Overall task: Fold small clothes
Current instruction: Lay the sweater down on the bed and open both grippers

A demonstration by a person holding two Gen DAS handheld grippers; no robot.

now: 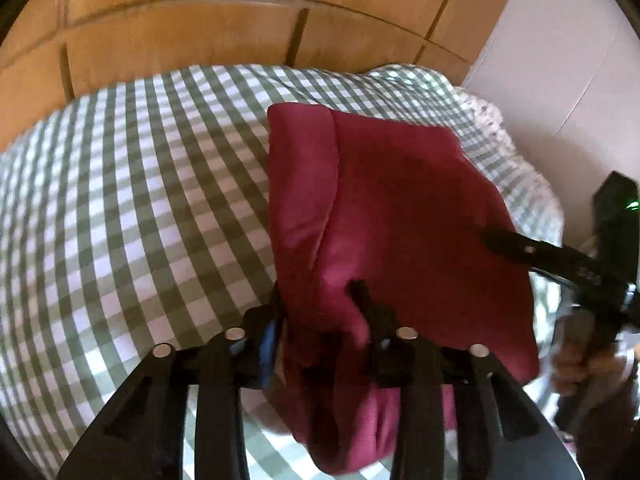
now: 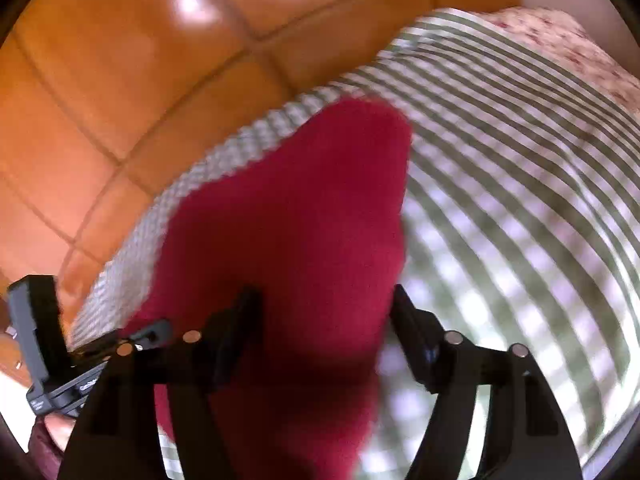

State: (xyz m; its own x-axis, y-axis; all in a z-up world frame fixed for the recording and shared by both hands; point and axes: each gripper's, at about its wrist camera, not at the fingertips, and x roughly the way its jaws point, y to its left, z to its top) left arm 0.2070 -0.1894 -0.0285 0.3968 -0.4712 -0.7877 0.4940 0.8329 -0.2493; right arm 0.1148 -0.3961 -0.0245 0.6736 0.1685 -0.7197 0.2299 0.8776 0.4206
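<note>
The left gripper (image 1: 320, 300) has its jaws partly apart with a fold of the red garment (image 1: 384, 208) bunched between them — whether they pinch it, I cannot tell. The right gripper (image 2: 324, 304) stands wider, red cloth between its fingers. The garment lies on the checked bedcover (image 1: 140, 200) — orange floor tiles (image 2: 120, 80) beyond.

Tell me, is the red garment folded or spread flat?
Folded, at least partly: the red garment shows a doubled layer along its left side on the checked cloth. Blur hides more.

red garment (image 2: 288, 216) motion-blurred, its lower end cut off
</note>
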